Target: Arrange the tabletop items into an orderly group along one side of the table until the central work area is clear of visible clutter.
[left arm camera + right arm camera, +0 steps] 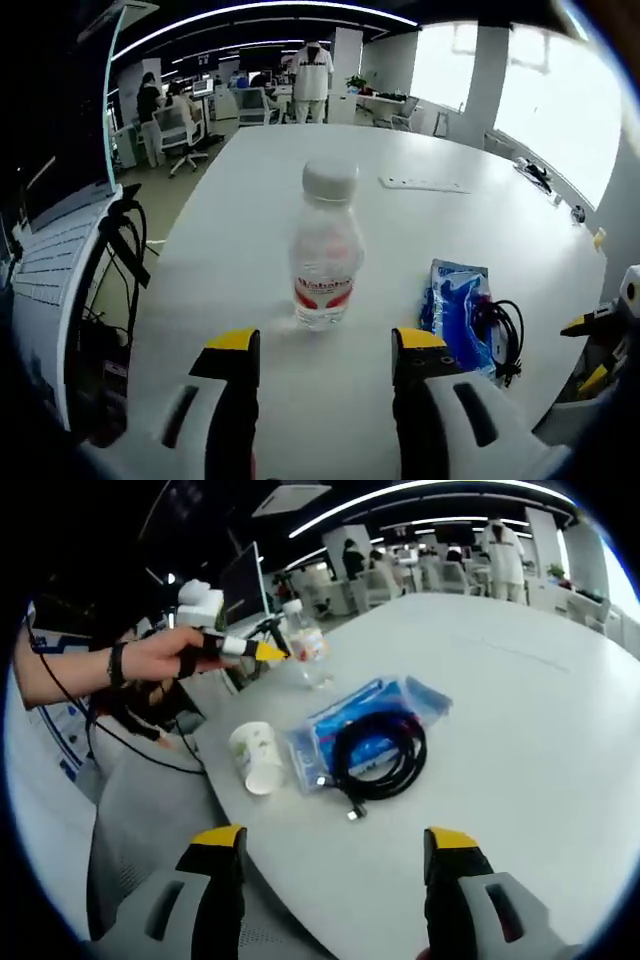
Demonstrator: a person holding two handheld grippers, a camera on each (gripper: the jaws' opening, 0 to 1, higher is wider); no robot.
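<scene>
A clear water bottle (325, 250) with a white cap and red label stands upright on the white table (300, 400), just beyond the yellow tips of my open left gripper (325, 345). Nothing is between its jaws. To its right lie a blue packet (456, 300) and a black cable (503, 335). In the right gripper view my right gripper (335, 840) is open and empty, short of the coiled black cable (380, 755) on the blue packet (375, 715). A paper cup (258, 757) lies on its side near the table edge. A hand holds the left gripper (270, 652) beside the bottle (305, 640).
A white power strip (425, 184) lies farther along the table. A monitor and cables (120, 240) sit off the table's left edge. Office chairs (180, 130) and people (312, 75) are at the far end of the room. The table edge (225, 780) runs close to the cup.
</scene>
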